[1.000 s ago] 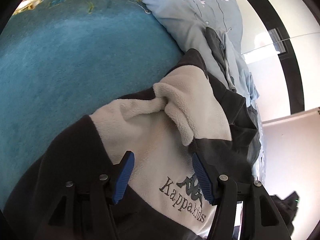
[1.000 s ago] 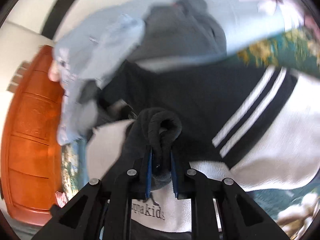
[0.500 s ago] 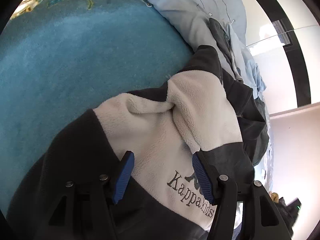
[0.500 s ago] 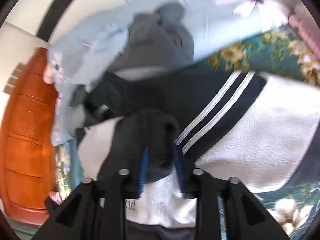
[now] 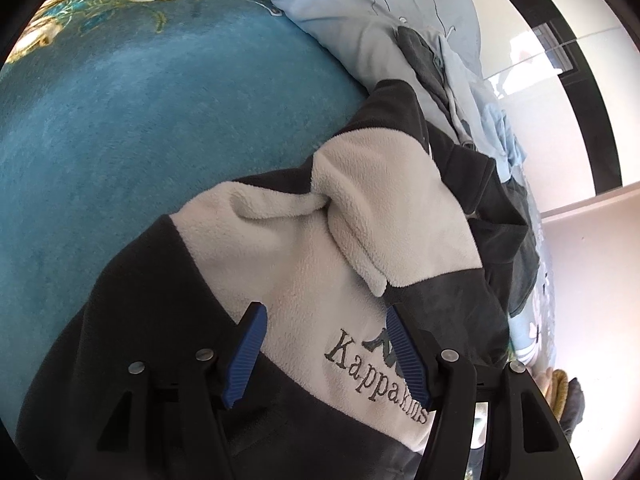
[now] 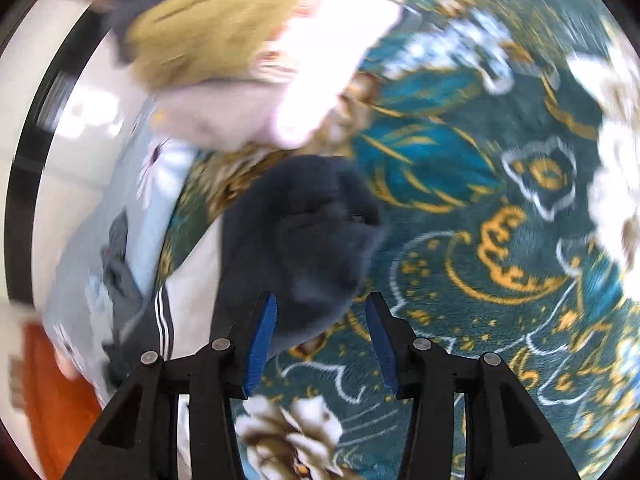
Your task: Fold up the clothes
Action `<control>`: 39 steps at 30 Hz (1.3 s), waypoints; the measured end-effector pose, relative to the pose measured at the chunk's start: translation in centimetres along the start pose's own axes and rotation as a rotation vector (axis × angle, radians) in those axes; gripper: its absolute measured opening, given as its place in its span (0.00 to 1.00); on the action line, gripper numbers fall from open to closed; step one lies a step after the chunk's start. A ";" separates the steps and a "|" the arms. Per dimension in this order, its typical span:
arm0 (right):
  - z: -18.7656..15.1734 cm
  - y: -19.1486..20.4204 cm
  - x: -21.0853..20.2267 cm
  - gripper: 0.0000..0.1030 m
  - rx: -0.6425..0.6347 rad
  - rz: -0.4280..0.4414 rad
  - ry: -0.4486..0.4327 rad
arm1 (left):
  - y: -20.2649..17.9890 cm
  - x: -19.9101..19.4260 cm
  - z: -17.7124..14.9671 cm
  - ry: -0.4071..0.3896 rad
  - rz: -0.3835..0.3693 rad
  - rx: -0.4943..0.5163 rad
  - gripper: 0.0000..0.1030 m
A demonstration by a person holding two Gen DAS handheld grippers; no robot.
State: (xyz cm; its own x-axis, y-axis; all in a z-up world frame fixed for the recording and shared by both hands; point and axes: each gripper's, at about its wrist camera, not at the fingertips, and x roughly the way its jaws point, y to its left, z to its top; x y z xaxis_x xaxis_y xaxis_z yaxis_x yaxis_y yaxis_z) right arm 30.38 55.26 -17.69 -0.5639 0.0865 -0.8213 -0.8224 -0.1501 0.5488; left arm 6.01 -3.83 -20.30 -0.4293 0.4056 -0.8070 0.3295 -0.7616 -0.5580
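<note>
My left gripper (image 5: 324, 354) hangs open over the fleece sweatshirt (image 5: 304, 264) lying on the teal bedspread (image 5: 140, 128). My right gripper (image 6: 320, 340), its jaws just opening, has the dark sleeve (image 6: 296, 232) loose between them. The fleece looks soft, light and floppy; I'd pinch it at a seam or hem.

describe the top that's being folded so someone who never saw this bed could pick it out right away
Start at the teal plush blanket covering the bed, with the pale blue flowered quilt bunched along its far edge. The fleece top lies on the blanket just in front of the open left gripper. Unlike the plain grey clothes nearby, it is cream and black with stitched "Kappa kids" lettering.
</note>
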 end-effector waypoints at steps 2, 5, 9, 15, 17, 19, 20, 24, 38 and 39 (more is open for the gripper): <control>0.2 -1.0 1.0 0.47 0.109 0.032 0.003 | -0.1 0.0 0.0 0.004 0.008 0.012 0.65; 0.3 -1.4 2.0 0.47 0.237 0.081 -0.021 | 0.0 0.0 -0.1 0.009 0.011 0.019 0.65; 1.3 -0.5 2.7 0.25 0.258 0.050 -0.033 | 0.2 0.1 0.0 0.011 0.011 0.013 0.65; 1.6 6.7 0.0 0.09 -0.043 0.055 -0.065 | 0.7 0.3 0.1 0.026 -0.011 -0.014 0.65; 1.2 10.5 -1.4 0.09 -0.173 0.093 -0.074 | 0.6 0.4 0.1 0.030 -0.017 -0.013 0.65; -0.6 16.1 -3.3 0.09 -0.315 0.168 -0.102 | 0.6 0.3 0.1 0.029 -0.029 -0.011 0.65; -1.3 18.5 -4.2 0.09 -0.383 0.202 -0.115 | 0.7 0.1 0.1 0.029 -0.033 -0.014 0.65; -6.4 29.1 -5.6 0.09 -0.660 0.328 -0.118 | 1.2 -0.3 0.2 0.021 -0.050 -0.039 0.65; -32.4 45.5 5.5 0.09 -1.200 0.395 0.215 | 5.7 -3.1 1.2 -0.111 -0.089 -0.238 0.65; -34.3 45.7 6.7 0.09 -1.237 0.370 0.245 | 6.1 -3.4 1.3 -0.124 -0.090 -0.253 0.65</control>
State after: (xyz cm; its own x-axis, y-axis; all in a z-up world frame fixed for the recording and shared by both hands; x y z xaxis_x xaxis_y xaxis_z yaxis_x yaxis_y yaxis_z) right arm -8.37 15.18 -3.52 -0.6039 -0.3143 -0.7325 0.0633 -0.9350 0.3490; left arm 8.42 -10.50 -20.76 -0.5609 0.3890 -0.7308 0.4775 -0.5690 -0.6694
